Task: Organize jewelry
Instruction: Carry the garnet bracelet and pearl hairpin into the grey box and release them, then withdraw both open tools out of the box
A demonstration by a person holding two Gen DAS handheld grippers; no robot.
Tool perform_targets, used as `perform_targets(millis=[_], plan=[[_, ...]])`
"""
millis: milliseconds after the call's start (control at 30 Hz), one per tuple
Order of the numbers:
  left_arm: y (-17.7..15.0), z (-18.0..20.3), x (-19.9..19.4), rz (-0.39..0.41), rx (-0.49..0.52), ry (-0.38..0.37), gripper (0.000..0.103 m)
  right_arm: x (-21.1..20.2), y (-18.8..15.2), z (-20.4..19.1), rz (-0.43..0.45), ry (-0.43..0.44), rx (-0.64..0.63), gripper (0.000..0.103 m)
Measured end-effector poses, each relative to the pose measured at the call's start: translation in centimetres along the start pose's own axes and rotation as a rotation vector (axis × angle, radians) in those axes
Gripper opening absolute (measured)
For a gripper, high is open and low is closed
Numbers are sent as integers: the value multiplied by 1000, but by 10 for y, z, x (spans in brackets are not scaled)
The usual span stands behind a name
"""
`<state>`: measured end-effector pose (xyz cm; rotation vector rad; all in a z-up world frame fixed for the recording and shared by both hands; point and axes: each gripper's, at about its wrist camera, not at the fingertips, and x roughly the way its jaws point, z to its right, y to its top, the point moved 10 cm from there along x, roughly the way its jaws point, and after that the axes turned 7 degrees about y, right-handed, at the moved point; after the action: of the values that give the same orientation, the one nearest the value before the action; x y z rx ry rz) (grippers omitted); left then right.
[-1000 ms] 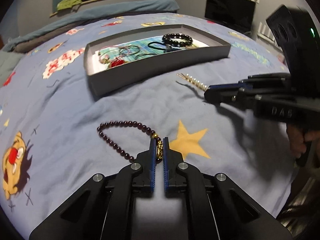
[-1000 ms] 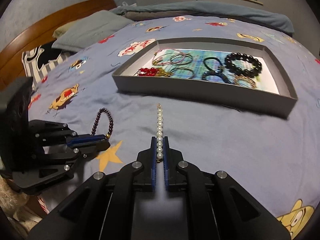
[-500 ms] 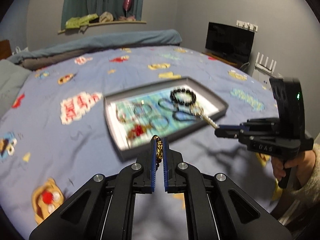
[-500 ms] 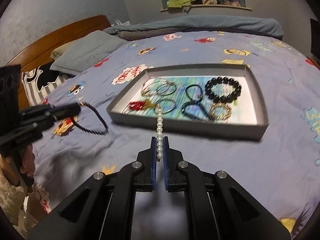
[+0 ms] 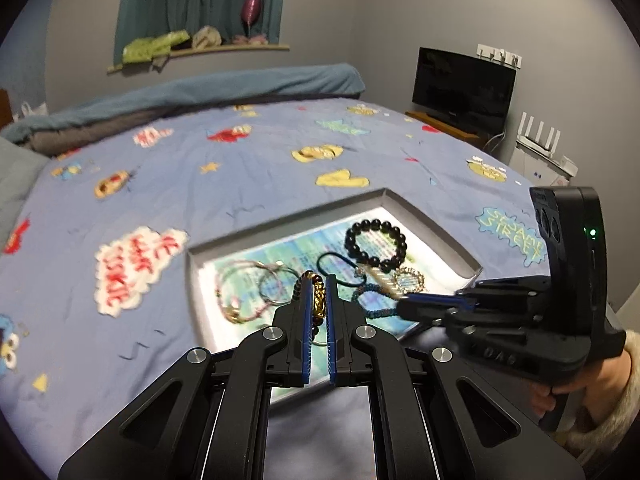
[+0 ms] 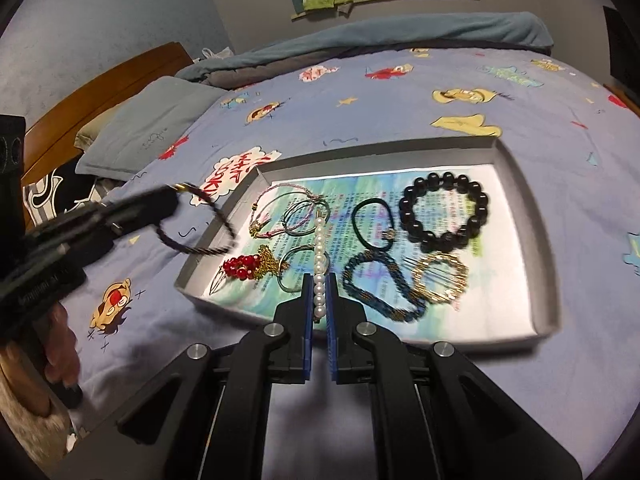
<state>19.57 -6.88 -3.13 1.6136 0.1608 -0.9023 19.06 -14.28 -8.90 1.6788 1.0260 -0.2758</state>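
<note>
Left tongs (image 5: 319, 300): pinching the dark bead bracelet (image 6: 196, 232) at its gold charm, above the tray's near left edge
Right tongs (image 6: 319, 300): pinching the pearl strand (image 6: 319, 264), which reaches out over the tray (image 6: 536, 248)
Doing it well: lower each piece over a bare patch of paper, clear of the black bead bracelet (image 6: 444, 212), then spread the tongs
Change: a second ago both pieces lay on the bed; now both are lifted over the tray
</note>
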Motion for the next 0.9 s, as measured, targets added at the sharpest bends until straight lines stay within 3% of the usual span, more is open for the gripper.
perform_targets(millis=[367, 733, 833, 900], plan=[[-48, -6, 37, -104, -30, -5, 7, 32, -4, 5, -74, -29, 31, 6], [-66, -8, 46, -167, -48, -7, 7, 35, -3, 6, -88, -50, 45, 7], [-66, -10, 46, -168, -51, -5, 7, 34, -3, 6, -85, -46, 48, 9], [-66, -11, 44, -165, -55, -2, 15, 31, -3, 6, -79, -47, 44, 19]])
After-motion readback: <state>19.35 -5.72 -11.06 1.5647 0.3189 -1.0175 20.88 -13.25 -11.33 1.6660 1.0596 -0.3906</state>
